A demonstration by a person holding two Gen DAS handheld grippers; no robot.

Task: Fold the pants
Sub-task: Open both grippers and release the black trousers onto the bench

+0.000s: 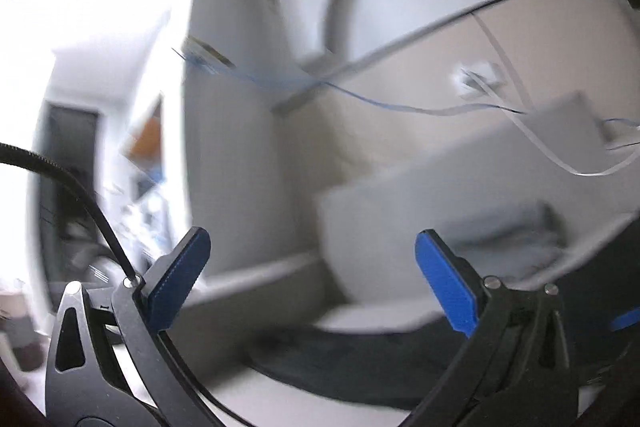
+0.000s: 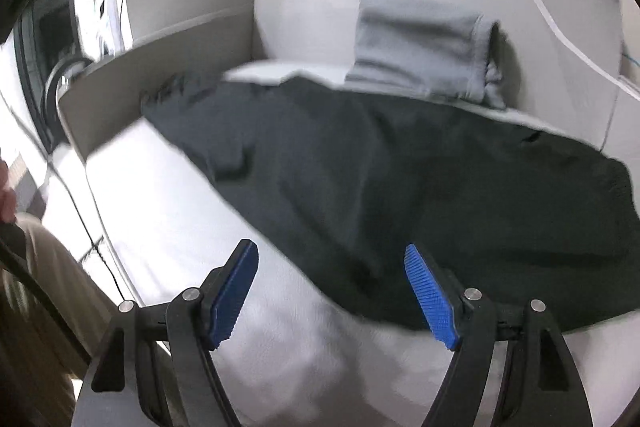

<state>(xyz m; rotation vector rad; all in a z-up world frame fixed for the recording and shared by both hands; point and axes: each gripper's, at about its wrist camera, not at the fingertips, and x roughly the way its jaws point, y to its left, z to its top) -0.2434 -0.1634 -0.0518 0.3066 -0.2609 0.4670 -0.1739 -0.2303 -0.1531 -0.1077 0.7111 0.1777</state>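
The dark pants [image 2: 400, 179] are lying on a pale cushioned surface, looks like a sofa seat [image 2: 168, 211], stretched from the far left towards the near right, with a folded grey cloth [image 2: 424, 43] propped against the backrest just behind them. Hard to say how many folds are already in there, the picture's blurry and the fabric is one dark lump.

The right gripper [image 2: 332, 291] hangs just over the near edge of the pants with its jaws wide and nothing between them. The left gripper [image 1: 312, 279] is tipped up towards the wall and ceiling, jaws spread wide and empty too; from its camera you only catch a dark strip of the pants [image 1: 352, 351] low in view.

So neither one is holding the cloth right now. What I'd worry about:
- the near hem is rumpled, so a careless pinch could grab one layer only and drag the fold apart
- the left one is pointed way off target, and swinging it back in a hurry could snag the loose cables [image 1: 400, 107] hanging along the wall
- pushing the pants further back could bump them into the grey cloth
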